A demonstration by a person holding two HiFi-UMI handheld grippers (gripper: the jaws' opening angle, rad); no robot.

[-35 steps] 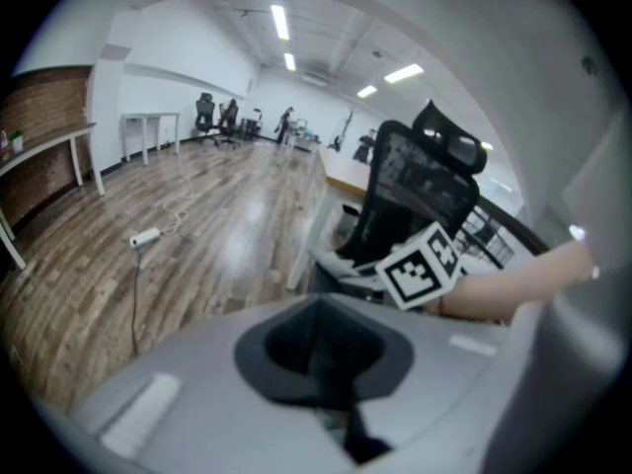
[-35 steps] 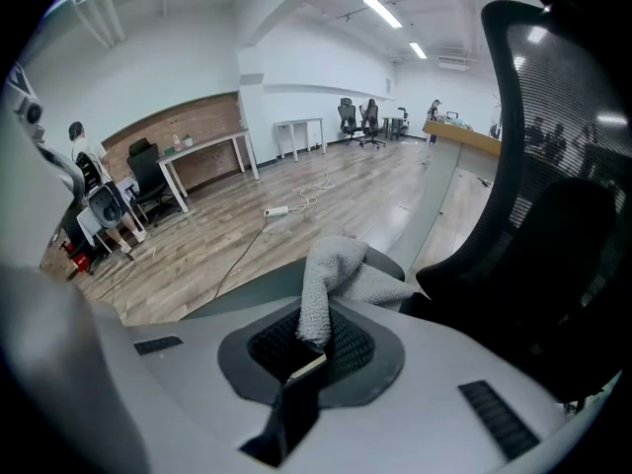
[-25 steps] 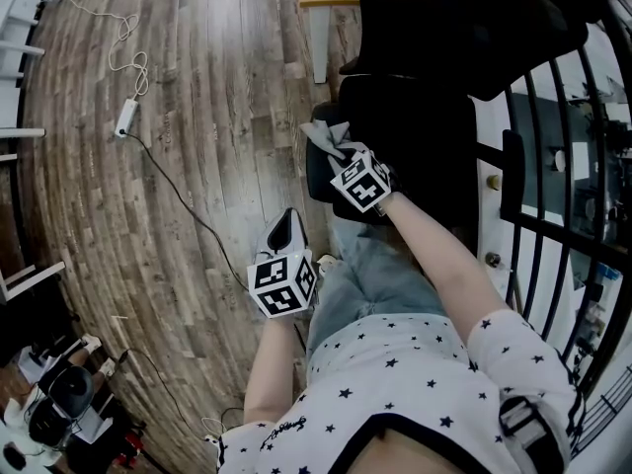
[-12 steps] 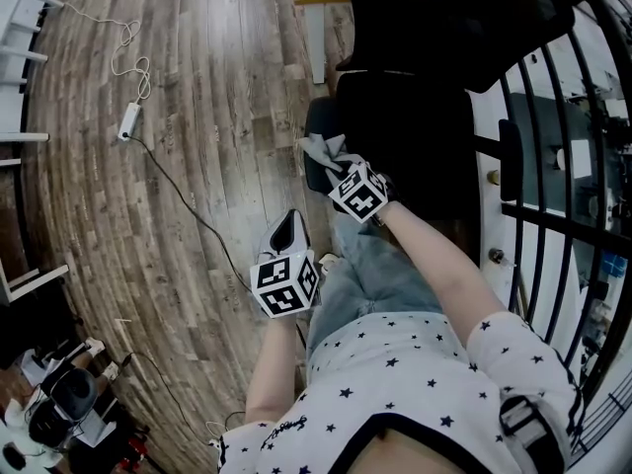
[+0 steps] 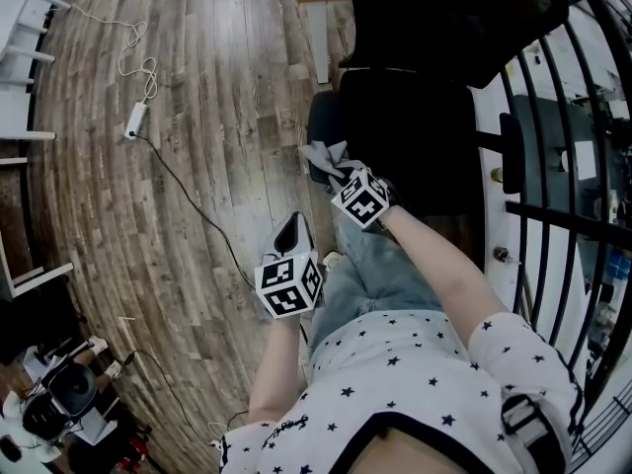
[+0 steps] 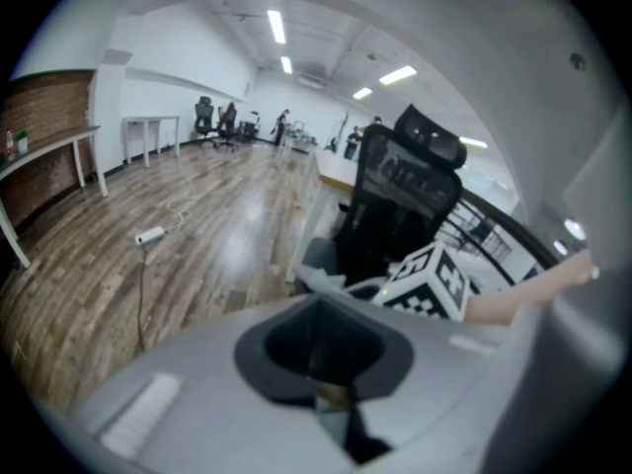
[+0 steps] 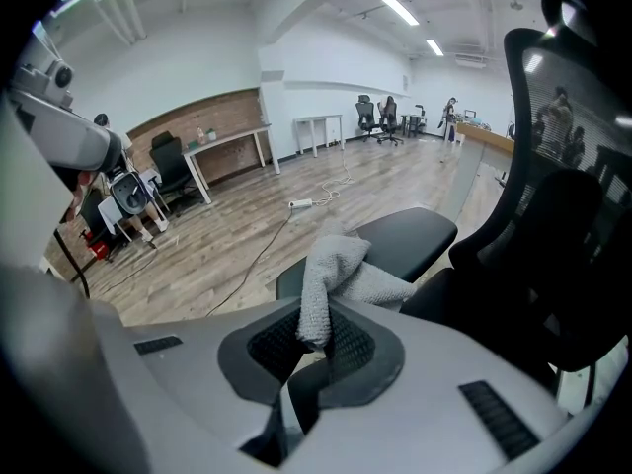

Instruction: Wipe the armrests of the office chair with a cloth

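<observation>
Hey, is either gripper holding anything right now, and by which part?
The right gripper pinches the gray cloth by a bunched end; the rest drapes on the chair's armrest. The left gripper holds nothing.

- I'm in an open-plan office: wood-plank floor [image 5: 197, 117], white desks [image 7: 318, 119] along the walls.
- Wheeled office chairs [image 7: 375, 107] stand far off, strip lights [image 6: 276, 28] run overhead, and a mesh chair [image 7: 568, 166] is beside me.

We are counting two grippers (left gripper [image 5: 289, 233], right gripper [image 5: 338, 173]), one cloth [image 5: 320, 154], one office chair [image 5: 407, 117], one power strip [image 5: 135, 119].
</observation>
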